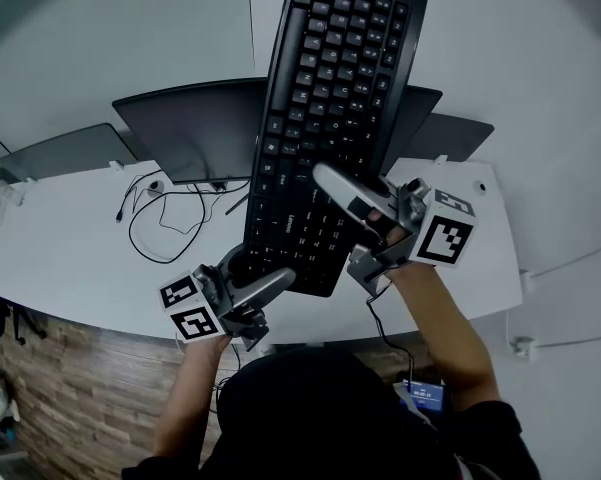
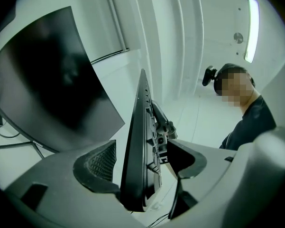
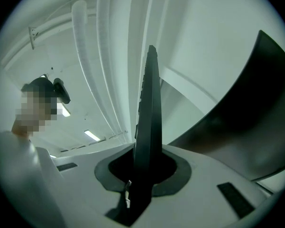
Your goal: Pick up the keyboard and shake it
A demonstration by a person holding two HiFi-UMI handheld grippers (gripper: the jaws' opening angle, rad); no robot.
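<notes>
The long black plastic keyboard (image 1: 332, 118) is running out past the head view's top edge, so its far end is going unseen. Behind the keyboard, the middle of the dark flat monitor (image 1: 195, 128) is lying covered. The keyboard's key legends are showing too small to read. Under its near corner, the lower jaw of the left hand-held gripper (image 1: 242, 286) is lying out of sight.

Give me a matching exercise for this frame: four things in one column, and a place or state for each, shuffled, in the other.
1. keyboard
2. left gripper
3. right gripper
4. black cable

A. lies in loops on the white desk
B. shut on the keyboard's near end, at the head view's left
C. held up off the desk, above the monitor
D. shut on the keyboard's edge at the head view's right

Pairs: 1-C, 2-B, 3-D, 4-A
</notes>
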